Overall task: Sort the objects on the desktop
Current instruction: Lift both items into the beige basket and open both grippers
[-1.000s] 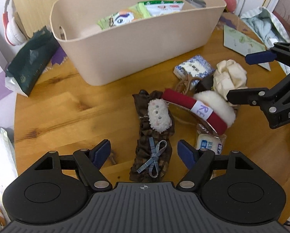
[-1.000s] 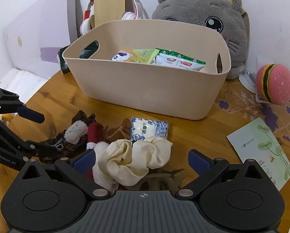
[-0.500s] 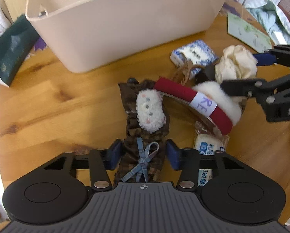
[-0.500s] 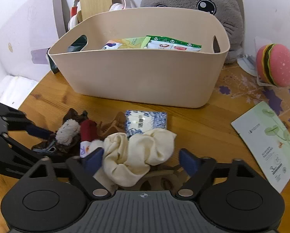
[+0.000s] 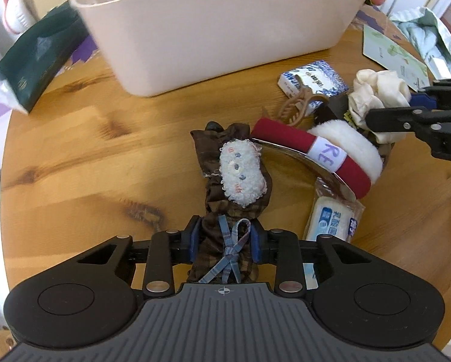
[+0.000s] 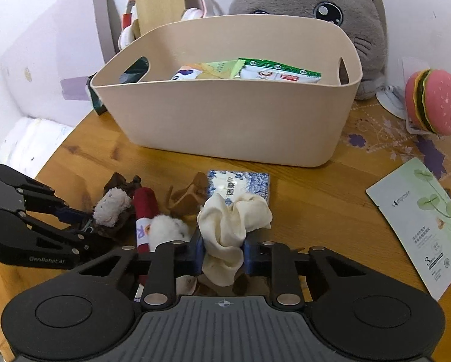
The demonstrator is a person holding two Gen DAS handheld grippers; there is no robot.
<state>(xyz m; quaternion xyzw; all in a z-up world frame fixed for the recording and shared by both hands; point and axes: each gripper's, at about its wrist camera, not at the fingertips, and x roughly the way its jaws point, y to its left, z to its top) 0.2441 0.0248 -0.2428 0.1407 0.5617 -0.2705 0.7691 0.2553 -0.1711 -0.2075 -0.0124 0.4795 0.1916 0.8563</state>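
**Both jaws closed on soft hair ties**

Since a second ago our open jaws have shut. From the left wrist: our left gripper (image 5: 224,240) pinches the brown plaid scrunchie (image 5: 230,211) at its ribboned end, at 6 o'clock from the beige basket (image 5: 219,30). It is limp, light cloth with a fuzzy white patch.

From the right wrist: our right gripper (image 6: 223,255) squeezes the cream scrunchie (image 6: 231,226) by its lower folds. It is soft and crumpled, and lies at 6 o'clock of the basket.

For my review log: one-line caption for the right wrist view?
Right gripper shut on cream scrunchie, beige storage bin ahead on the wooden table.
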